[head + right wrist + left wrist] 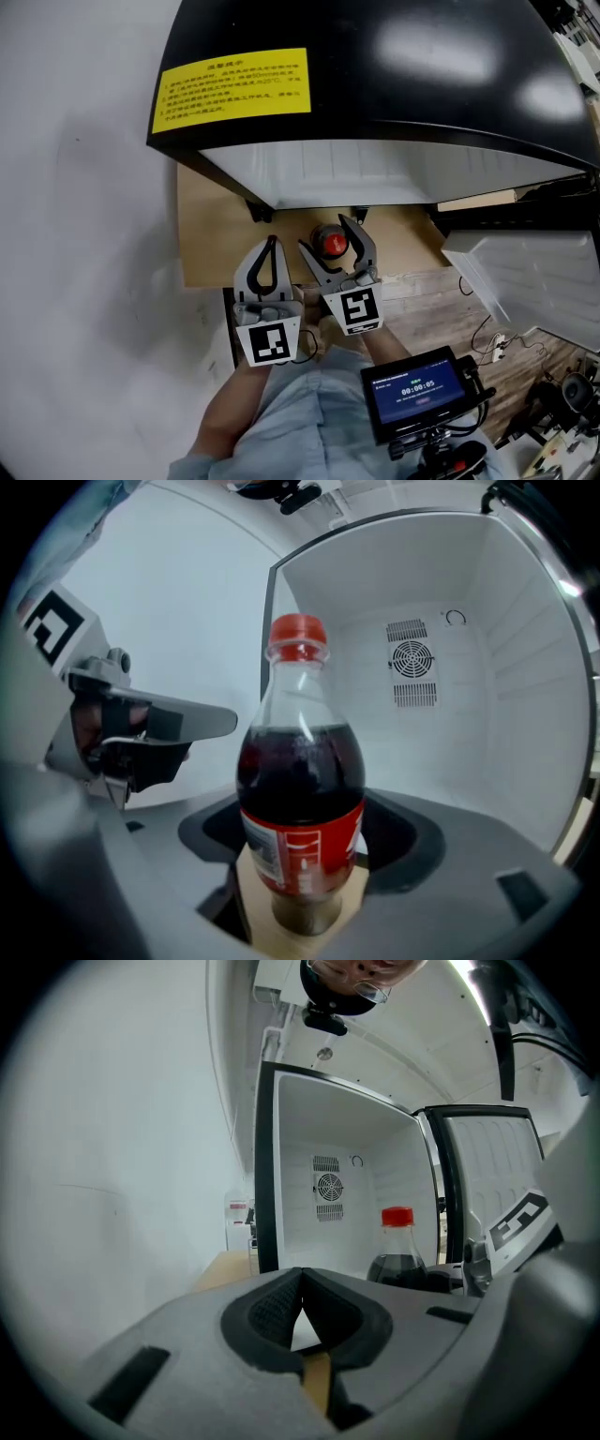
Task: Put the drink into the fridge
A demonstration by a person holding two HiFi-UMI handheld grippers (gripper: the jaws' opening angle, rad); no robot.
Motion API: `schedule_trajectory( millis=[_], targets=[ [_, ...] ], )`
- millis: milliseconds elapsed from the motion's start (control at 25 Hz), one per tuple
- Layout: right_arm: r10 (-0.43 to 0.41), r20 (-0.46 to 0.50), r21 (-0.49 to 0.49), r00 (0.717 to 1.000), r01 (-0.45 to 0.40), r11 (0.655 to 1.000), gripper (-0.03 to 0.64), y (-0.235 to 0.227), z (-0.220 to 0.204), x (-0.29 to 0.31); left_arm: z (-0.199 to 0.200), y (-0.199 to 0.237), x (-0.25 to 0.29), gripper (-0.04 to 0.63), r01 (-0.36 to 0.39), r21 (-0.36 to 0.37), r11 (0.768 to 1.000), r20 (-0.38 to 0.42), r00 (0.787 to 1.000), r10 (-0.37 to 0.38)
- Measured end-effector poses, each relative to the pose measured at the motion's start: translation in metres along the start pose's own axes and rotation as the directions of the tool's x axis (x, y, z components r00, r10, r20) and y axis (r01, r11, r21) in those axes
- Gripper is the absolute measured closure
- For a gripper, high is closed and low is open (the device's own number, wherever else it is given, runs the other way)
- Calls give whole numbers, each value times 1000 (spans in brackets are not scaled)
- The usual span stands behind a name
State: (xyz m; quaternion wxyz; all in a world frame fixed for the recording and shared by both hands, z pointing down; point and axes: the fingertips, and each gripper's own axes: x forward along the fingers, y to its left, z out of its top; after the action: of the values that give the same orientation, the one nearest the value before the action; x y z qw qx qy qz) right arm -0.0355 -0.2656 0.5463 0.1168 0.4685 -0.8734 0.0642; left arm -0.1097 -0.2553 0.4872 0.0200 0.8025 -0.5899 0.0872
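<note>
The drink, a cola bottle (pixel 300 799) with a red cap and red label, stands upright on the wooden board (pixel 216 234) just in front of the fridge's opening. My right gripper (pixel 324 234) is open, its jaws spread on either side of the bottle (pixel 330 242) with small gaps to the pads. My left gripper (pixel 272 242) is shut and empty, to the left of the bottle (pixel 398 1251). In the left gripper view its fingertips (pixel 298 1290) meet. The fridge's white inside (pixel 441 714) shows behind the bottle.
The fridge has a black top (pixel 403 84) with a yellow label (pixel 232 89). Its open door (pixel 534 272) swings out at the right. A white wall (pixel 75 234) lies to the left. A small screen device (pixel 417 389) and cables (pixel 487 342) sit at the lower right.
</note>
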Motion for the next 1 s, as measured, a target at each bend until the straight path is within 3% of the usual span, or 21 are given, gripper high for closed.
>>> schedule_trajectory(
  millis=[520, 1000],
  targets=[
    [19, -33, 6, 999, -19, 1000, 307, 0, -8, 7, -6, 6, 4, 588, -5, -1, 1000, -16, 1000, 4],
    [55, -1, -15, 998, -55, 998, 307, -4, 49, -31, 43, -12, -14, 588, -44, -26, 999, 85, 995, 46]
  ],
)
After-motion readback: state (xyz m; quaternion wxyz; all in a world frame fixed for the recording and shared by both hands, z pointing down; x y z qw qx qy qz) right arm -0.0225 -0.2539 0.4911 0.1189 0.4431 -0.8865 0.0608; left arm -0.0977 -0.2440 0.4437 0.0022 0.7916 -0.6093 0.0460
